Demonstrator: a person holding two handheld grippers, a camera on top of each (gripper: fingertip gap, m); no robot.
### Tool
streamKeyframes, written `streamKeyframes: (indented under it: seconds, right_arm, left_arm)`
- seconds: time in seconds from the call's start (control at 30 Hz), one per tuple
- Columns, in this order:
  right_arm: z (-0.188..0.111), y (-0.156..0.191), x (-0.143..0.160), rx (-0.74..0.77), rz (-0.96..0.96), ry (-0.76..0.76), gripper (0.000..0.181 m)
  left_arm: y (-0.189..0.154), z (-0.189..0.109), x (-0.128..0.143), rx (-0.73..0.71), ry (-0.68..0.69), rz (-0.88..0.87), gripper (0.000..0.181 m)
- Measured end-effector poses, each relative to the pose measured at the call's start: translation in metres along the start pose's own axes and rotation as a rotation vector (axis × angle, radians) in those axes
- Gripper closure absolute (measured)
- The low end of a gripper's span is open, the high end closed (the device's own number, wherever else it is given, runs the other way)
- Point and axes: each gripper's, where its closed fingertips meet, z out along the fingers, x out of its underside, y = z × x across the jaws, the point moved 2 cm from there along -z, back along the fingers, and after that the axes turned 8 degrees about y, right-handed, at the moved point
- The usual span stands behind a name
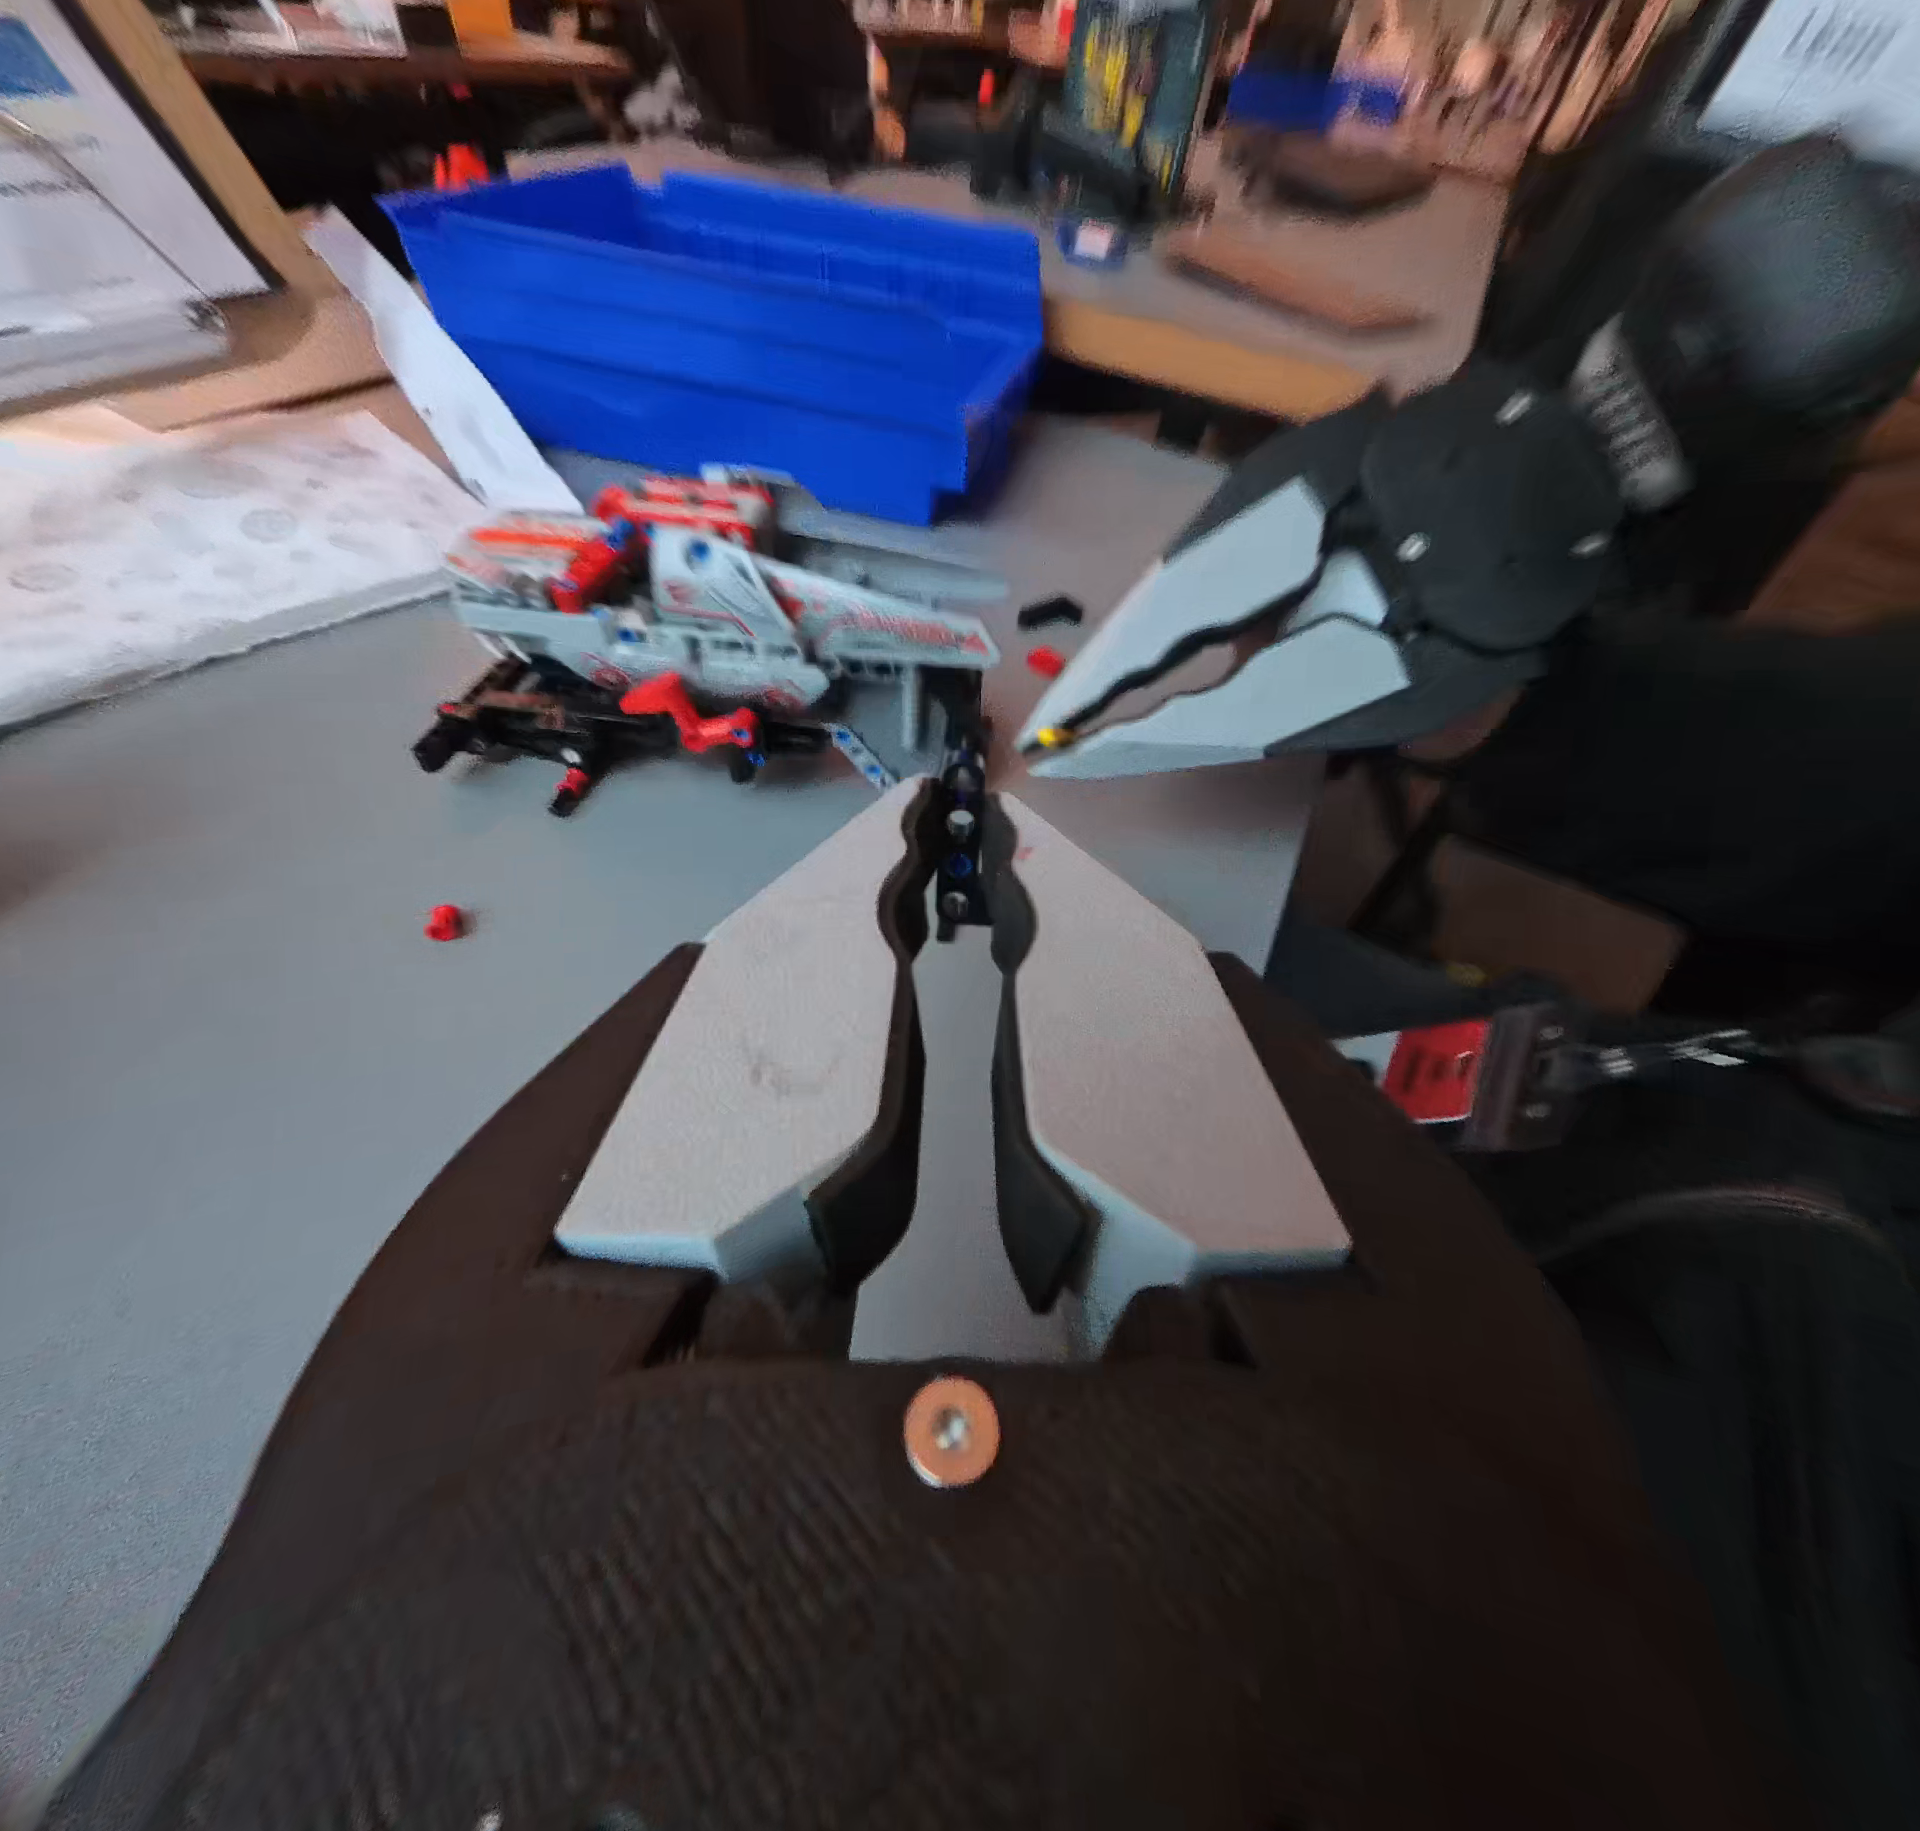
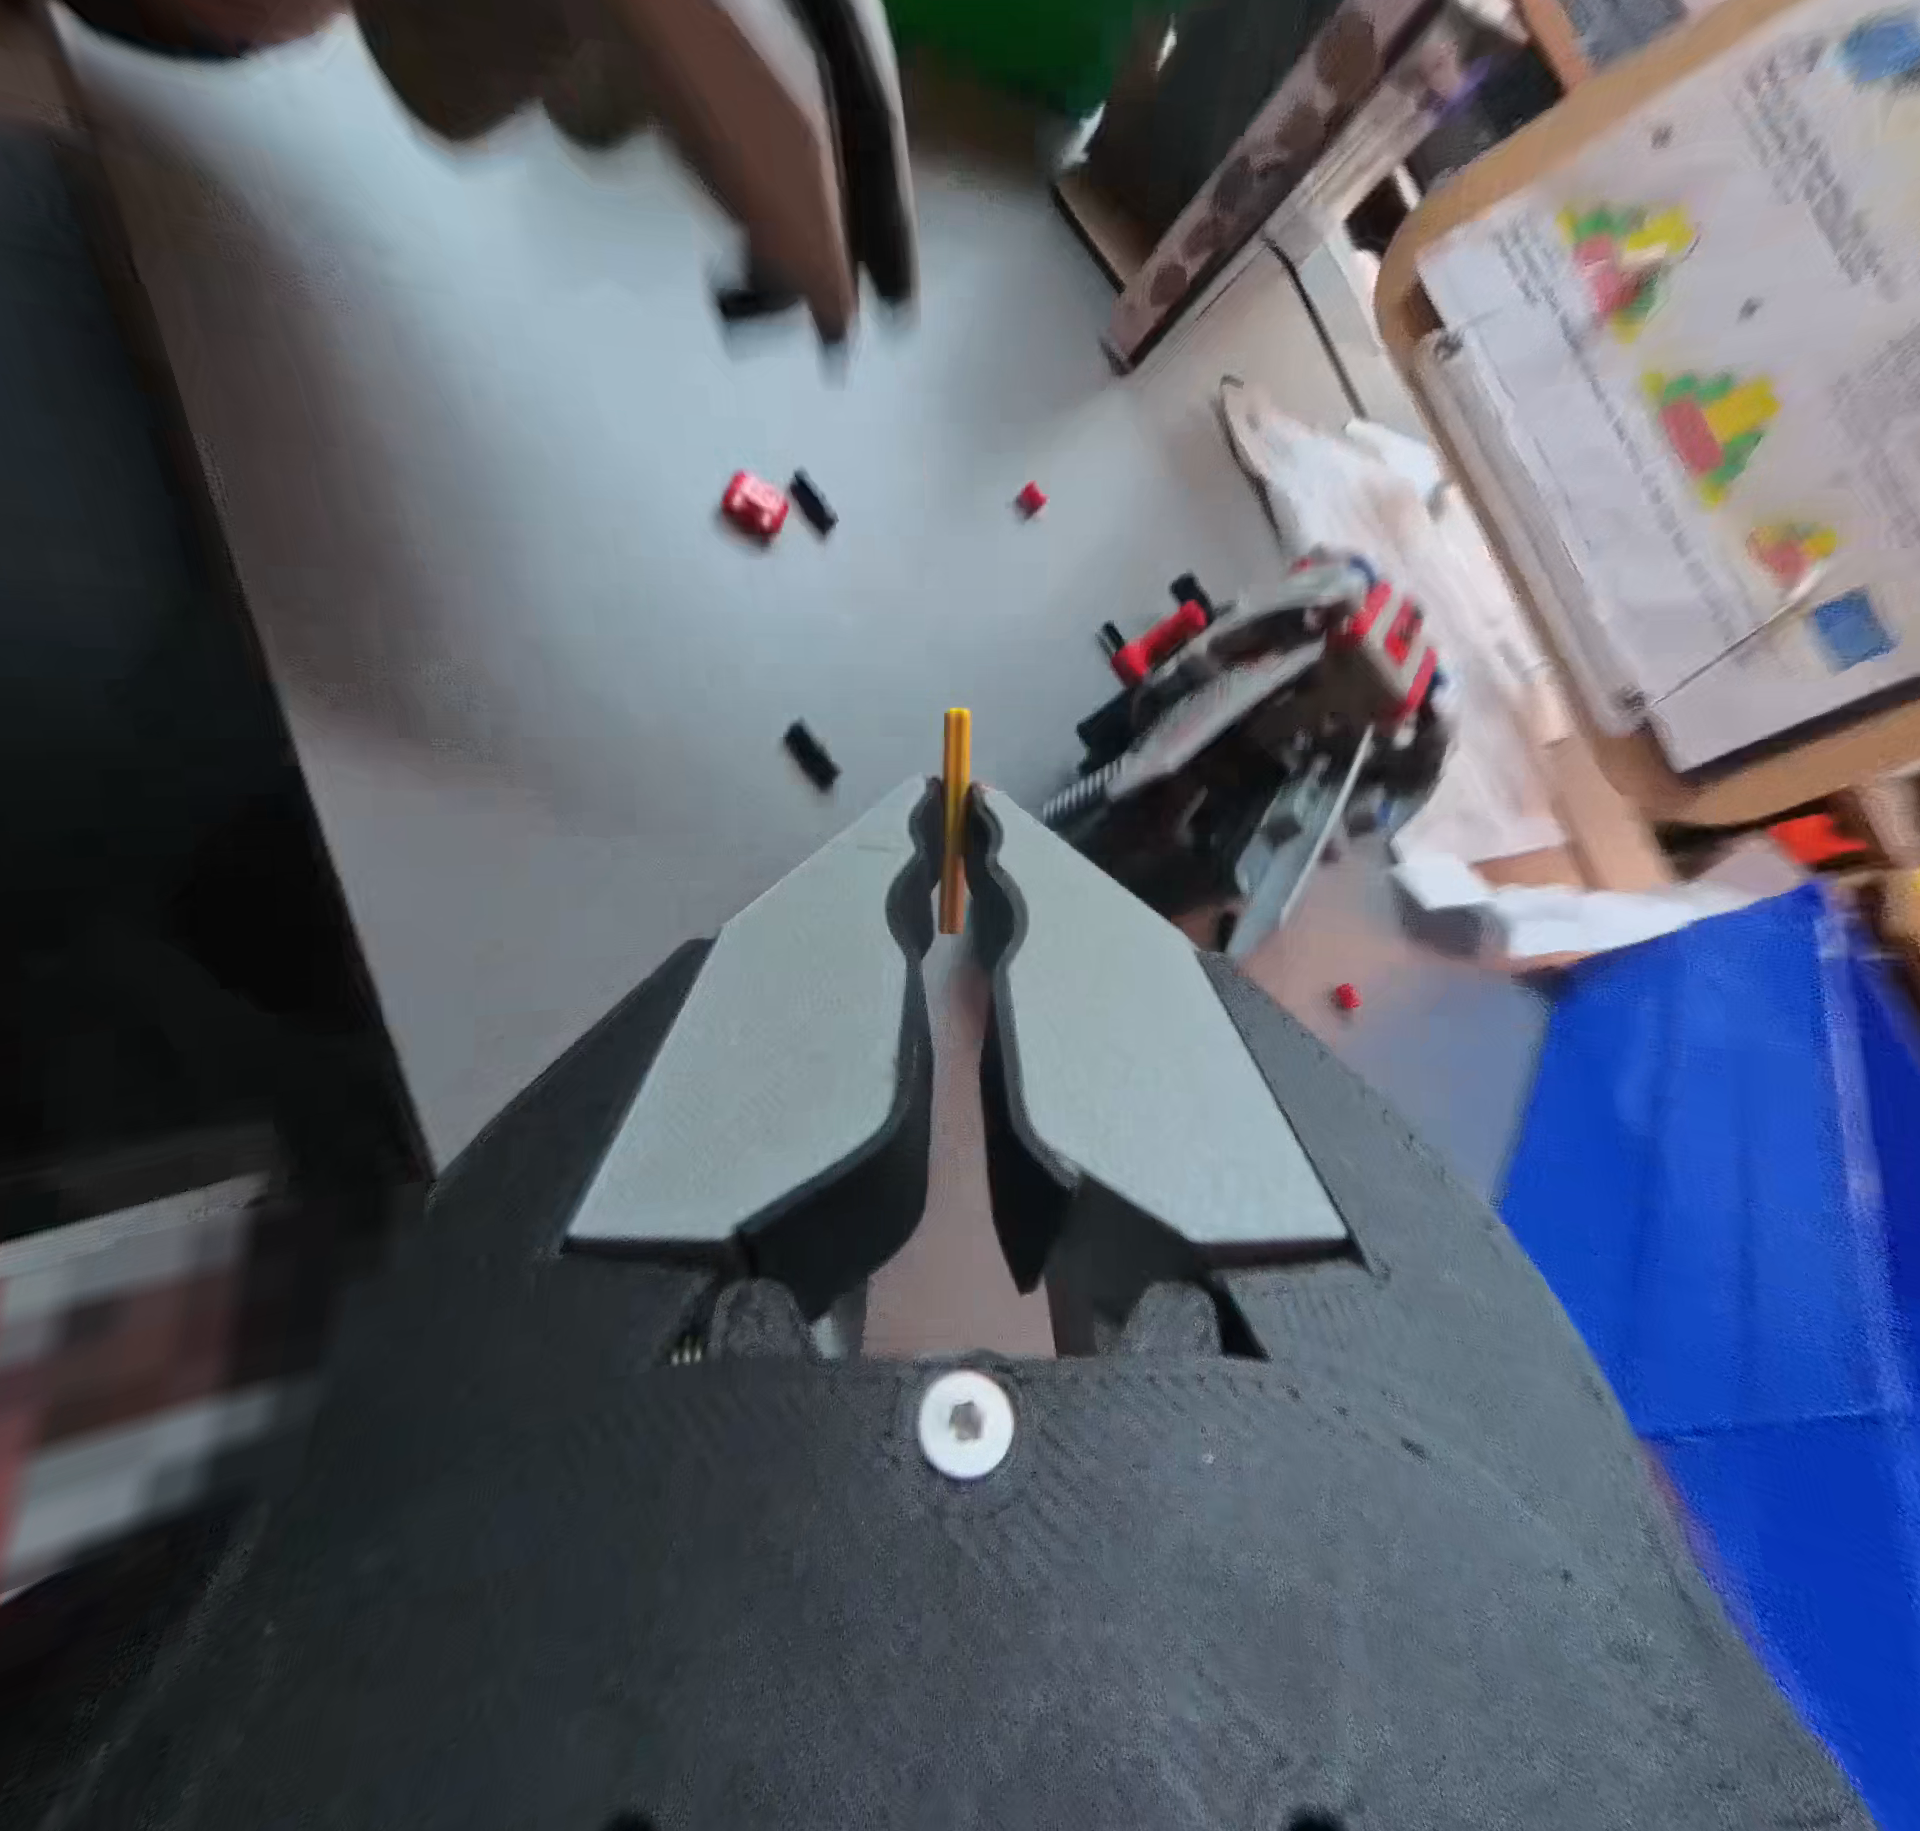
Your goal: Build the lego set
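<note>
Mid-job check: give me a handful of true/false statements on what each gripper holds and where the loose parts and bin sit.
1. The right gripper is shut on a yellow axle. True.
2. The left gripper is open and holds nothing. False: its jaws are closed on a black beam with blue pins.
3. The blue bin sits behind the partly built model in the left wrist view. True.
4. The loose red piece lies inside the blue bin. False: it lies on the grey table, in front of the model.
5. The yellow axle is already seated in the model. False: it is held in the air, clear of it.
</note>
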Motion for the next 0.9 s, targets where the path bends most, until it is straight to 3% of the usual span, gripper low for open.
streamKeyframes:
  seconds: [0.07,0.1,0.2,0.27,0.37,0.43,0.6,0.77,0.9]
  right_arm:
    - [-0.018,0.002,-0.007,-0.130,0.093,-0.099,0.181]
    - [-0.026,-0.002,-0.012,-0.120,0.096,-0.127,0.181]
    - [-0.043,-0.040,-0.016,0.107,0.047,-0.124,0.181]
    - [-0.055,-0.073,-0.004,0.196,0.135,-0.117,0.181]
    - [-0.052,-0.107,0.032,0.133,0.410,-0.062,0.181]
    - [-0.037,-0.108,0.049,0.023,0.524,-0.041,0.181]
    - [0.005,-0.084,0.080,-0.165,0.607,0.104,0.168]
    - [-0.006,-0.089,0.093,-0.222,0.683,0.136,0.164]
    - [-0.011,-0.078,0.109,-0.358,0.717,0.249,0.149]
  left_arm:
    - [0.002,-0.018,-0.008,0.060,-0.032,-0.004,0.176]
    - [0.002,-0.017,-0.007,0.060,-0.008,0.003,0.176]
    - [0.000,0.003,0.006,0.028,0.131,0.000,0.175]
    - [-0.003,0.011,0.012,0.034,0.171,-0.019,0.175]
    - [-0.004,0.015,0.015,0.063,0.143,-0.061,0.175]
    - [-0.003,0.018,0.016,0.088,0.122,-0.118,0.175]
    - [-0.004,0.027,0.026,0.124,0.125,-0.199,0.175]
    - [-0.006,0.028,0.026,0.148,0.133,-0.200,0.175]
    - [-0.004,0.029,0.026,0.168,0.132,-0.239,0.175]
